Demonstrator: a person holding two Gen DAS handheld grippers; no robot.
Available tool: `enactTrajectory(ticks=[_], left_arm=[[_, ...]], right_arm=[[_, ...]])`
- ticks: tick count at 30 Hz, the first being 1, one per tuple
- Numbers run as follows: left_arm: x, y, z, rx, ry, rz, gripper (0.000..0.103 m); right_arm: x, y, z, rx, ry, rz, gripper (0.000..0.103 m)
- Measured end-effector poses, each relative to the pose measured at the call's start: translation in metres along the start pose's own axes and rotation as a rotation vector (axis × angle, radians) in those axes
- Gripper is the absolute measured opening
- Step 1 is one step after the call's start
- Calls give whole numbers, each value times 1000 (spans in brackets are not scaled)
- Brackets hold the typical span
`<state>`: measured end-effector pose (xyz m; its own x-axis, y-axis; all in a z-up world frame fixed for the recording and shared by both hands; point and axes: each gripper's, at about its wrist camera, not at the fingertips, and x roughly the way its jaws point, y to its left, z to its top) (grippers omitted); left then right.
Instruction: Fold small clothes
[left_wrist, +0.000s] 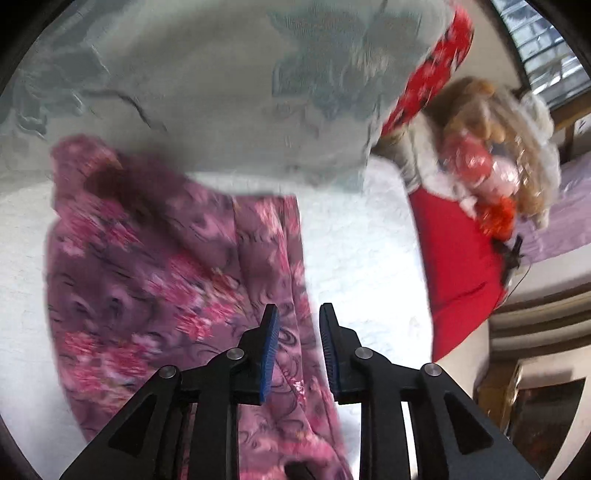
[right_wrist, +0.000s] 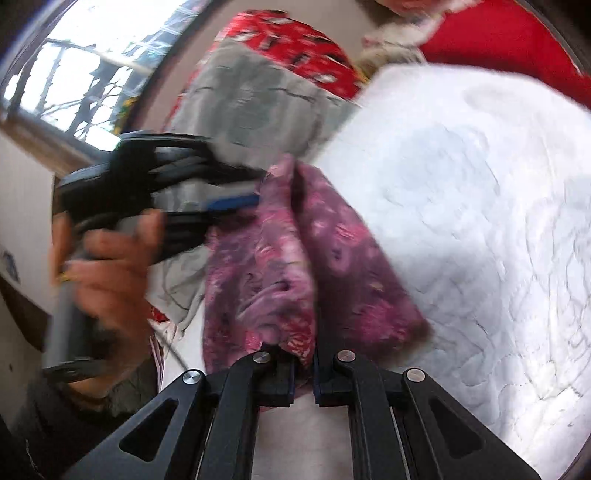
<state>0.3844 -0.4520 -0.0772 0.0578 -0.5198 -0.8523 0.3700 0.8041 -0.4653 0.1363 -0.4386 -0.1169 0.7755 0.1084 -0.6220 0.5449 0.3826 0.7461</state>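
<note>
Your right gripper (right_wrist: 303, 363) clamps the purple floral garment (right_wrist: 295, 258), which stretches lengthwise toward your parted left gripper (left_wrist: 298, 314), cloth lying between unpinched.

Purple-pink floral garment (left_wrist: 177, 266), crumpled, lying on white quilted surface (left_wrist: 365, 258).

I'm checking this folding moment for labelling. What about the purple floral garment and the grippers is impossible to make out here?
- Garment type: the purple floral garment is bunched and motion-blurred in both views.
- Right gripper pads: right wrist view, the cloth clamped between them covers them.
- Garment's near end: left wrist view, hidden behind the left gripper and cut by the bottom edge.
- Left gripper's contact with cloth: right wrist view, blurred.
</note>
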Motion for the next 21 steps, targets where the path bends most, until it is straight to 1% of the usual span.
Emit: enactTrajectory(ticks=[1,2,4,5,6,8,9,11,12,13,14,15,16,17,18,19,20,21], left_arm=[[-7,4,1,0,-21,-3,24],[-17,11,3,1,-49,0,26],[-35,28,1,4,-94,29,31],[-43,42,-1,4,-118,51,37],[-49,57,-4,-5,-139,82,41],[-56,84,-15,-34,-166,122,42],[-58,99,-23,-54,-166,137,42],[-54,117,-36,-97,-154,131,42],[-48,127,-44,-121,-139,123,42],[-40,130,-51,-140,-124,114,42],[-35,134,-53,-152,-118,105,42],[-29,139,-55,-167,-115,95,42],[-24,141,-55,-181,-112,85,42],[-21,144,-55,-192,-109,73,42],[-17,146,-54,-202,-106,53,42],[-12,147,-48,-205,-107,40,42],[-11,146,-46,-198,-110,36,42],[-10,145,-44,-185,-114,39,42]], right_arm=[[4,-6,0,27,23,-4,6],[4,-11,1,51,39,-9,11],[-2,-15,3,69,44,-21,13],[-12,-15,7,71,28,-23,15],[-20,-14,13,69,4,-18,15],[-40,-4,29,47,-76,0,22],[-45,3,39,24,-113,-4,22],[-46,21,65,-44,-178,24,23],[-40,32,81,-78,-196,28,26],[-24,43,99,-110,-161,35,39],[-3,52,114,-127,-106,44,42],[17,58,124,-144,-54,58,42],[46,64,133,-176,25,53,42],[67,67,138,-190,52,-4,41],[81,67,140,-200,70,-53,42],[100,66,141,-204,111,-80,42],[118,64,142,-203,175,-94,41],[127,63,143,-204,202,-112,38]])
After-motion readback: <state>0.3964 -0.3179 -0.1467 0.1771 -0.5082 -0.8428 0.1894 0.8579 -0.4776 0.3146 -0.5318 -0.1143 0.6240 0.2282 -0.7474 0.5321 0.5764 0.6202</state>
